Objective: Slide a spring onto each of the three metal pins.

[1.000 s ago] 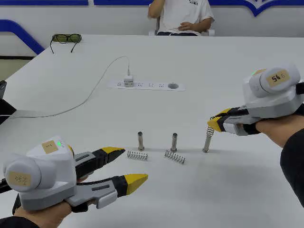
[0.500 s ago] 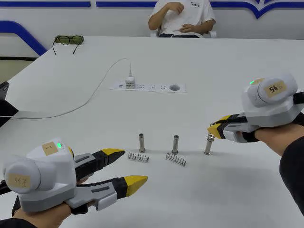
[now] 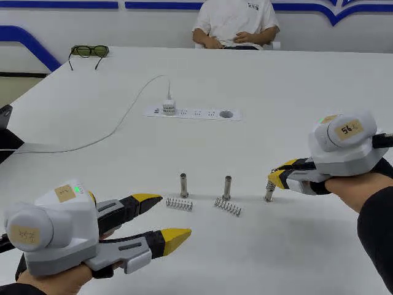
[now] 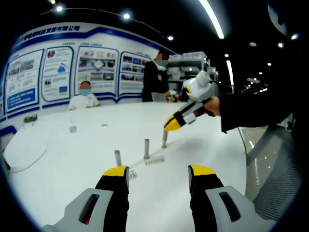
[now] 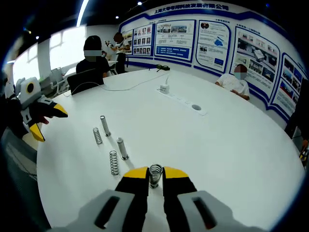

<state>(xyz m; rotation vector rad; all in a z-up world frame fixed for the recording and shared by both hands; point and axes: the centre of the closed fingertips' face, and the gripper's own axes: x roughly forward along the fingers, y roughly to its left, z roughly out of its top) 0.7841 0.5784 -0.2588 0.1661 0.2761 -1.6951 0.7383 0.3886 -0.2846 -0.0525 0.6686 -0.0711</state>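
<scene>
on the white table (image 3: 307,246), toward its near side, three metal pins stand upright in a row, each apart from the next: left pin (image 3: 183,184), middle pin (image 3: 227,186), right pin (image 3: 268,195).

right tongs (image 3: 276,178): come in from the right at the top of the right pin. jaws pressed close, pinching the held spring (image 3: 271,184), which sits around the upper part of that pin. bare pin shows below it down to the table. right gripper view: the round coil end of the spring sits between the two yellow tips, both tips against it.

left loose spring (image 3: 178,203): lies flat on the table just in front of the left pin. middle loose spring (image 3: 227,206): lies flat just in front of the middle pin, slanted. left and middle pins are bare.

left tongs (image 3: 163,215): low at the near left, jaws spread wide, nothing between them. tips point toward the row of pins. upper tip is near the left loose spring, not touching it. left gripper view: the three pins stand beyond the open tips, with the right tongs at the farthest one.

farther back on the table: white power strip (image 3: 193,113) with a white plug (image 3: 169,106) at its left end, thin cable (image 3: 116,126) curving away to the left edge. dark glasses (image 3: 89,50) near the far left corner. a person (image 3: 236,18) in a white shirt sits at the far side.
</scene>
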